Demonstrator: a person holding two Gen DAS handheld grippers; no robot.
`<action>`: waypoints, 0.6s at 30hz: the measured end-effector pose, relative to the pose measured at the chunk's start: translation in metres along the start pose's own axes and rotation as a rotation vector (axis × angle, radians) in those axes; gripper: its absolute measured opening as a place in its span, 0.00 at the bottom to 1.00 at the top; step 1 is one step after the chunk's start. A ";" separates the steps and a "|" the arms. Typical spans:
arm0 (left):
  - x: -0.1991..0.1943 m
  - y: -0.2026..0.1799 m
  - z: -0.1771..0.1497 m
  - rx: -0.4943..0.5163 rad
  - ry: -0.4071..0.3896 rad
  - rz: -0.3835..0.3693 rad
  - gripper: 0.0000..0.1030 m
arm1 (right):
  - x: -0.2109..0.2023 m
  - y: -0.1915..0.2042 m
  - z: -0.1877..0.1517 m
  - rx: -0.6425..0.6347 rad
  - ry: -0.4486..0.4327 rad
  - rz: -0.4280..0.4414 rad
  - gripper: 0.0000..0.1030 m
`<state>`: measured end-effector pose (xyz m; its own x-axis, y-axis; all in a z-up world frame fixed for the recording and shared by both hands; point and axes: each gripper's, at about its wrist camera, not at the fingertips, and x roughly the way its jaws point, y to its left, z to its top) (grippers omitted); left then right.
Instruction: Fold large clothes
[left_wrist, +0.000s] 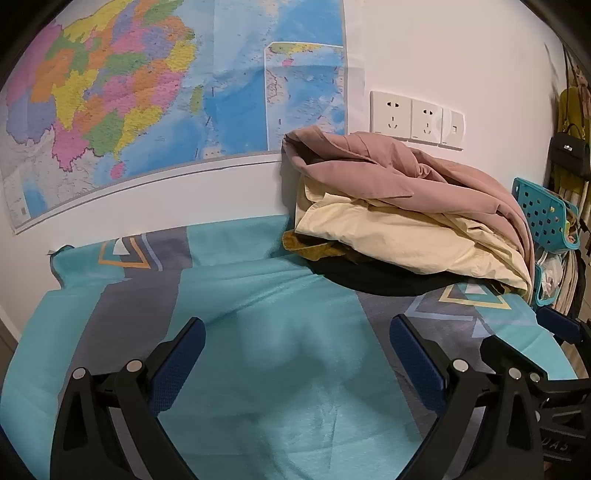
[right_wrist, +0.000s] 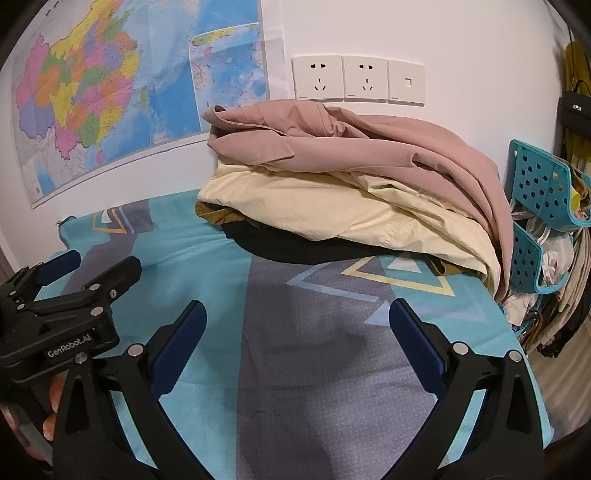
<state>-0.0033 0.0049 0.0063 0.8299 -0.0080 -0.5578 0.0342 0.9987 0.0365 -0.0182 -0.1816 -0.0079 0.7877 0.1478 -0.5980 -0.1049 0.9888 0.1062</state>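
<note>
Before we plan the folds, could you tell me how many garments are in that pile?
4 visible: a pink one on top, a cream one beneath it, a mustard one peeking out at the left, and a black one at the bottom. Others may be hidden underneath.

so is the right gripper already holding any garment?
No. The right gripper is wide open over the bedsheet, and the pink garment lies untouched on the pile.

Clothes pile (right_wrist: 351, 192) on bed (right_wrist: 314, 369), against wall, map (right_wrist: 110, 92) left.
</note>
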 end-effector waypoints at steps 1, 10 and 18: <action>0.000 0.000 0.000 0.000 0.000 -0.002 0.94 | 0.000 0.000 0.000 -0.003 -0.001 0.003 0.95; -0.002 -0.001 0.001 0.002 -0.002 -0.006 0.94 | -0.001 0.000 0.001 -0.004 -0.006 0.000 0.95; -0.003 -0.002 0.000 -0.003 -0.004 -0.015 0.94 | -0.004 0.000 0.001 -0.014 -0.014 -0.010 0.95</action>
<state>-0.0059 0.0029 0.0075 0.8318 -0.0228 -0.5546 0.0445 0.9987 0.0256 -0.0206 -0.1822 -0.0044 0.7971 0.1378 -0.5879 -0.1057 0.9904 0.0889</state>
